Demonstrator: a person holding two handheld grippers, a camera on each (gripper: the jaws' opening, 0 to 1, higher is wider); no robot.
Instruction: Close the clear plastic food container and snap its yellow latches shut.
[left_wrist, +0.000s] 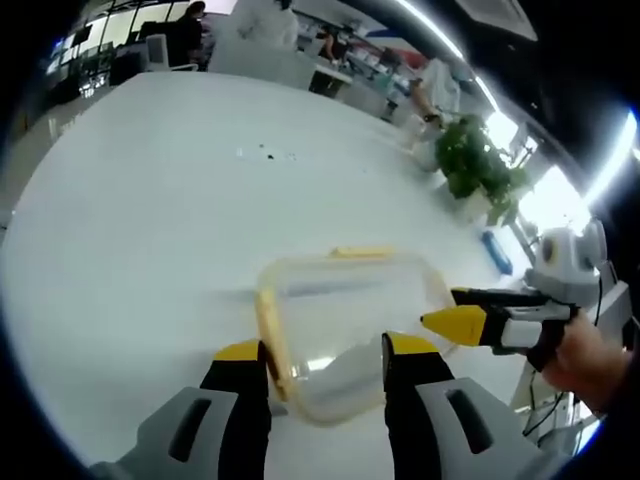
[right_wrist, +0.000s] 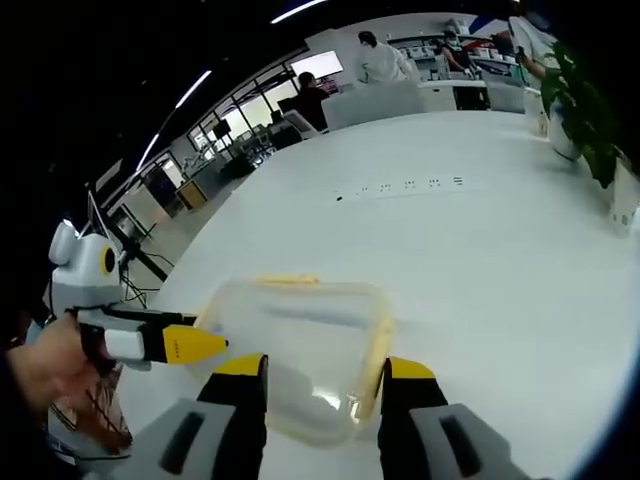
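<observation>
Left tongs (left_wrist: 327, 362) spread wide at bottom of left gripper view, straddling near end of container (left_wrist: 350, 325), nothing clamped; one jaw tip beside the yellow latch (left_wrist: 268, 335) on the long side, the other tip over the lid (left_wrist: 345, 300). Contact with plastic not clear. Right tongs (right_wrist: 325, 378) likewise wide open in right gripper view, jaws either side of the container's end, gripping nothing. Each pair also seen in the other's view, coming in from the side with tips close to the container's edge, held by a hand (left_wrist: 585, 360).

Container sits on white table (left_wrist: 150, 230), near its edge, between both tongs. Lid looks already seated on the base. Second yellow latch (left_wrist: 360, 253) along far side; whether any latch is snapped down cannot tell.

Step in hand, probably: latching. Next move calls for steadying the box with one pair and pressing a jaw tip down on a latch till it clicks, then the opposite one. Risk: light box sliding on the smooth top.

Table broad, glossy, some small dark specks (left_wrist: 265, 152) mid-surface. Potted plant (left_wrist: 478, 165) at far edge. Beyond, open office with desks, ceiling strip lights, people standing in the back.
</observation>
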